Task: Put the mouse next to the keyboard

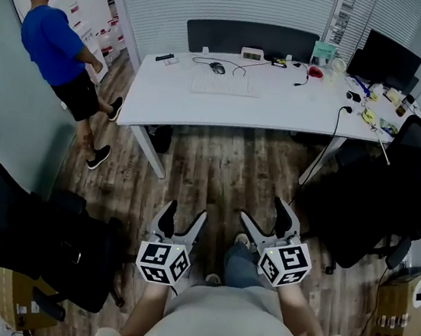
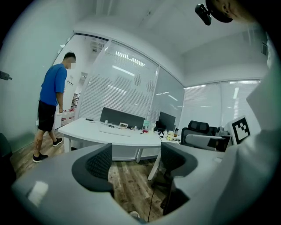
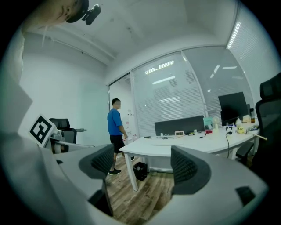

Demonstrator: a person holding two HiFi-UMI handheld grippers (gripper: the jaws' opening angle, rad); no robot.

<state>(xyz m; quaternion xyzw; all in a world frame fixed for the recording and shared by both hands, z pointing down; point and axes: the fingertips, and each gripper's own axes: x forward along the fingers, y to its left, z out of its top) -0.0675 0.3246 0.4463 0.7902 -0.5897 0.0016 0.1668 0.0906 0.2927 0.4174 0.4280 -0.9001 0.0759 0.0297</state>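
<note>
A dark mouse with a cable lies on the white desk, just behind the white keyboard. From the left gripper view the keyboard shows as a pale strip on the desk. Both grippers hang far from the desk, close to the person's body over the wooden floor. My left gripper is open with nothing between its jaws. My right gripper is open and empty too. The desk lies far ahead in the right gripper view.
A person in a blue shirt stands left of the desk. Black office chairs flank me on both sides. A monitor, cables and small items crowd the desk's right end. A cardboard box sits at the lower right.
</note>
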